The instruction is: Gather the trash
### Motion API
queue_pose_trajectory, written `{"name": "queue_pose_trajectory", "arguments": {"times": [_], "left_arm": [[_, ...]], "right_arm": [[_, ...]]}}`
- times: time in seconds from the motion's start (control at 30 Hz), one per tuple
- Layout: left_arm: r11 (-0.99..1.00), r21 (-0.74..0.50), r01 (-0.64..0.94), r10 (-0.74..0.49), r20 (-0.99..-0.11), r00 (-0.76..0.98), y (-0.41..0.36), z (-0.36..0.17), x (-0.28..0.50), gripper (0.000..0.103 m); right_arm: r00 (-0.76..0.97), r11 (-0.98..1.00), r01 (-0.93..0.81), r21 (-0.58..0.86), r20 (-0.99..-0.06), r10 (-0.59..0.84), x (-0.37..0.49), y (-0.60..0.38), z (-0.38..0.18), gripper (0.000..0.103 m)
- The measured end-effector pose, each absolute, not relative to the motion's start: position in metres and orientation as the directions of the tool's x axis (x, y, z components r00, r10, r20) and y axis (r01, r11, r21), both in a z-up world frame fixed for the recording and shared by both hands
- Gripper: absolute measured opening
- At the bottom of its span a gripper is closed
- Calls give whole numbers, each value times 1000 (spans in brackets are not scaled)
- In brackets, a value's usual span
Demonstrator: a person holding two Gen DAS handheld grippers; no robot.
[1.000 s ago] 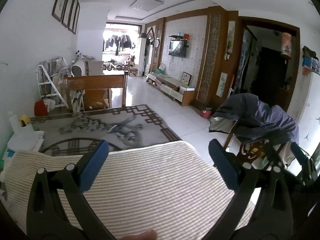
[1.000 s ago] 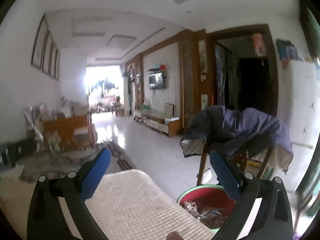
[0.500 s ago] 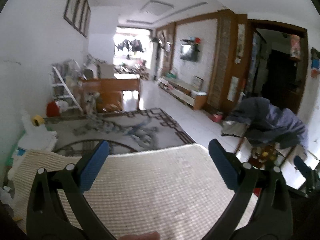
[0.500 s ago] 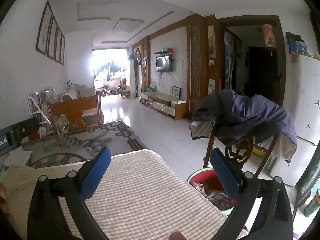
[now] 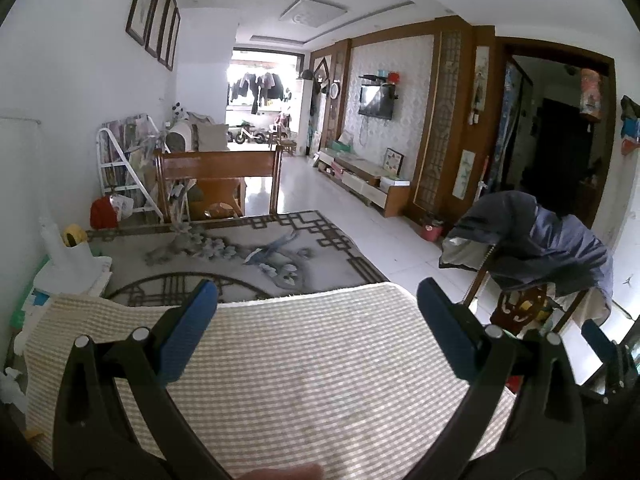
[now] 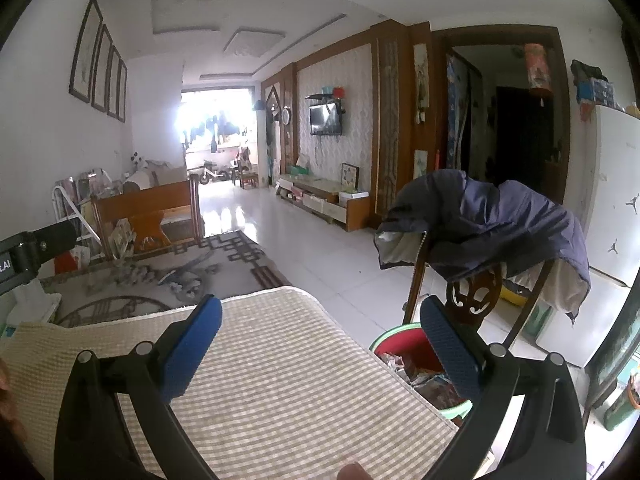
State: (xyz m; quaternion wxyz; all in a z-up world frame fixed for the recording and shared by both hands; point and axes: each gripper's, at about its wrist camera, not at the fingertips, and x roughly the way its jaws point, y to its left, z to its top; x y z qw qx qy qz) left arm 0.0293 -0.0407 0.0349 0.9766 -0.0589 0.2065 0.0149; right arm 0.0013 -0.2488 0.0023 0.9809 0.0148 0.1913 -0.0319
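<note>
Both cameras now sit steadier and a little higher than a second ago, when the right view was blurred; the checked cloth and the room beyond stand out sharply, and the bin's contents show more fully.

Left gripper (image 5: 318, 300): blue-padded jaws spread wide, nothing between them, held above the checked cloth (image 5: 304, 372). A fingertip shows at the bottom edge of the left view.

Right gripper (image 6: 320, 316): jaws spread wide, empty, over the right part of the same cloth (image 6: 280, 392). Its right finger overlaps the bin in this view.

Bin (image 6: 394, 340): round, green rim, red inside, on the white floor just beside the right edge of the cloth-covered surface. It holds trash (image 6: 420, 376), a heap of crumpled wrappers and paper; single pieces cannot be told apart.

Chair (image 6: 472, 300): dark carved wood, just behind the bin, with a navy jacket (image 6: 492, 224) draped over its back. The same jacket (image 5: 540, 240) appears at right in the left view.

Rug (image 5: 248, 252): grey, patterned, beyond the far edge of the cloth.

Bench (image 5: 218, 176): wooden, behind the rug.

Television (image 6: 325, 119): wall-mounted, over a low cabinet (image 6: 324, 200).

Fridge (image 6: 612, 208): white, at far right.
</note>
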Motion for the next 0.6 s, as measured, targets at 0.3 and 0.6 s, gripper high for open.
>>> {"name": "queue_pose_trajectory", "arguments": {"times": [0.3,0.6], "left_arm": [[994,-103,-43,-4,-418,909,-43,33,27,98],[995,-73,-67,30,-417,908,-45,32,24,98]], "right_arm": [[917,997,72,19,-394,-58,-2,-250,-1,96],[913,997,74,16,-403,-61,-3,-251,-3,96]]}}
